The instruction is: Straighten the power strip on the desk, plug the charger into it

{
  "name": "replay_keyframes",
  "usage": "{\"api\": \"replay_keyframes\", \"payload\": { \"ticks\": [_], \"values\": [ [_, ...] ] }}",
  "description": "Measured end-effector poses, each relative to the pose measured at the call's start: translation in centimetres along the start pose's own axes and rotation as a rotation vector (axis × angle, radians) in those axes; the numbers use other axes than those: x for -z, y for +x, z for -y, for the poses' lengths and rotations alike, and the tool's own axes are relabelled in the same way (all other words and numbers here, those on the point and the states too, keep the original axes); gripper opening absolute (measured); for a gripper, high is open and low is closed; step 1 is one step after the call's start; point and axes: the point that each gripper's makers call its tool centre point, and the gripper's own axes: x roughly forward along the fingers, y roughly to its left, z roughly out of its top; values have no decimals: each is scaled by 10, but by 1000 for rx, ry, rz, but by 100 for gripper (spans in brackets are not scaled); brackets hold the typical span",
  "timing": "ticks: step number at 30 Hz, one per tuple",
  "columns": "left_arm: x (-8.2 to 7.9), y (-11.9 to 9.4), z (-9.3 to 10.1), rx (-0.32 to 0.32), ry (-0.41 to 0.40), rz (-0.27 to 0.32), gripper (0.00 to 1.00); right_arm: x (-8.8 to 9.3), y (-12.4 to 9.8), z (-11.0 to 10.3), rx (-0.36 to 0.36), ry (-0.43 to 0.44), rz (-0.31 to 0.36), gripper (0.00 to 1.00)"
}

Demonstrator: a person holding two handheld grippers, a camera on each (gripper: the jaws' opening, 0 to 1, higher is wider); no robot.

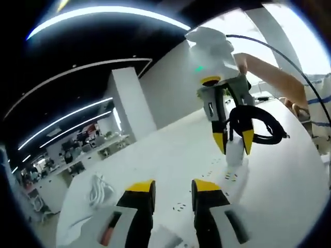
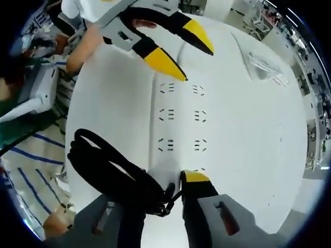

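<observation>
A white power strip (image 1: pixel 234 176) lies flat on the white desk (image 1: pixel 279 196), its sockets facing up. My right gripper (image 1: pixel 234 142) comes down from above, shut on a white charger (image 1: pixel 235 151) whose lower end meets the strip. The charger's coiled black cable (image 1: pixel 258 124) hangs beside the jaws. In the right gripper view the strip (image 2: pixel 181 119) runs away from my right gripper (image 2: pixel 165 181), and the black cable (image 2: pixel 103 165) covers its left jaw. My left gripper (image 1: pixel 173 188) is open above the strip's near end. It also enters the right gripper view, where the left gripper (image 2: pixel 189 57) hovers open over the strip's far end.
A bundle of white cable (image 1: pixel 98 188) lies on the desk to the left; the same bundle (image 2: pixel 264 64) is at the upper right in the right gripper view. A person's forearm (image 1: pixel 274 77) and striped sleeve (image 2: pixel 31 170) border the desk. Office desks stand far behind.
</observation>
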Motion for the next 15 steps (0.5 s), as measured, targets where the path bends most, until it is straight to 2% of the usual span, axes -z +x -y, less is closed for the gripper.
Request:
{"api": "replay_keyframes", "payload": {
  "ticks": [5, 7, 12, 15],
  "values": [
    [-3, 3, 9, 2, 40, -6, 27, 4, 3, -3, 15, 8, -39, 25],
    [-2, 3, 7, -4, 48, -14, 27, 5, 3, -4, 20, 2, -29, 25],
    [-2, 0, 3, 0, 6, -1, 27, 3, 2, -2, -1, 14, 13, 25],
    [-3, -1, 3, 5, -13, 13, 27, 0, 6, -5, -13, 4, -47, 25]
  ]
}}
